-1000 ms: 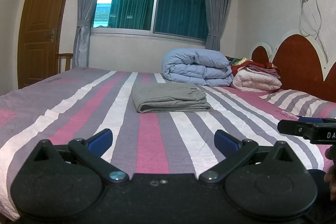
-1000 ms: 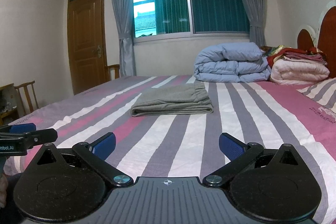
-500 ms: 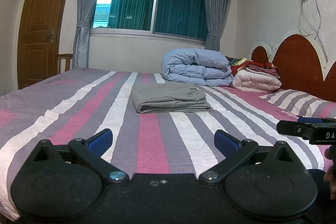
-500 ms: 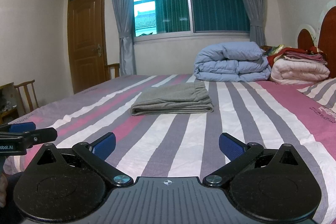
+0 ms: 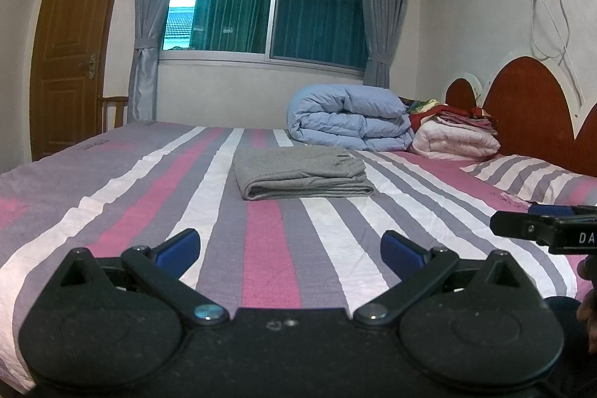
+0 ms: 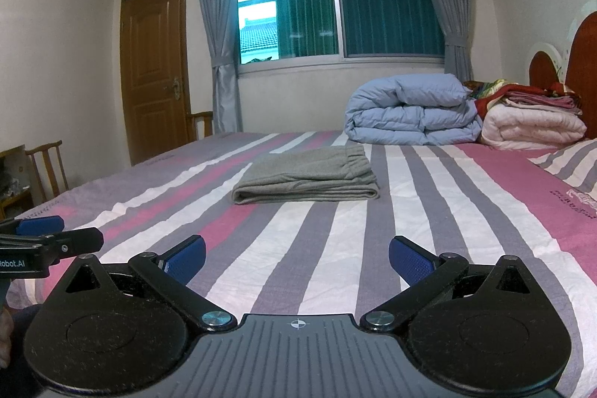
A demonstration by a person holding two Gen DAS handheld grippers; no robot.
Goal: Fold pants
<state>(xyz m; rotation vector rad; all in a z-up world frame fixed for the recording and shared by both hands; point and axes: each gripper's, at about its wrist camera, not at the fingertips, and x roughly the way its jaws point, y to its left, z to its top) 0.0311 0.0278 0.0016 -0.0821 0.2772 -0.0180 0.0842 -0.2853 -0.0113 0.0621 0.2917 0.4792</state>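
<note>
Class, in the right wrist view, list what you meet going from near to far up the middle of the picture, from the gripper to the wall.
Right gripper → striped bed sheet → folded grey pants → window.

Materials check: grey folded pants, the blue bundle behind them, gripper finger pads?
Grey pants: soft matte knit, probably cotton jersey; rounded fold edges, gathered waistband.
Blue duvet: smooth woven shell, slight sheen, puffy filled rolls; filling type unclear.
Finger pads on the right gripper: blue, finely textured, likely rubber or silicone; the left gripper has similar pads. Arms are matte black plastic.
</note>
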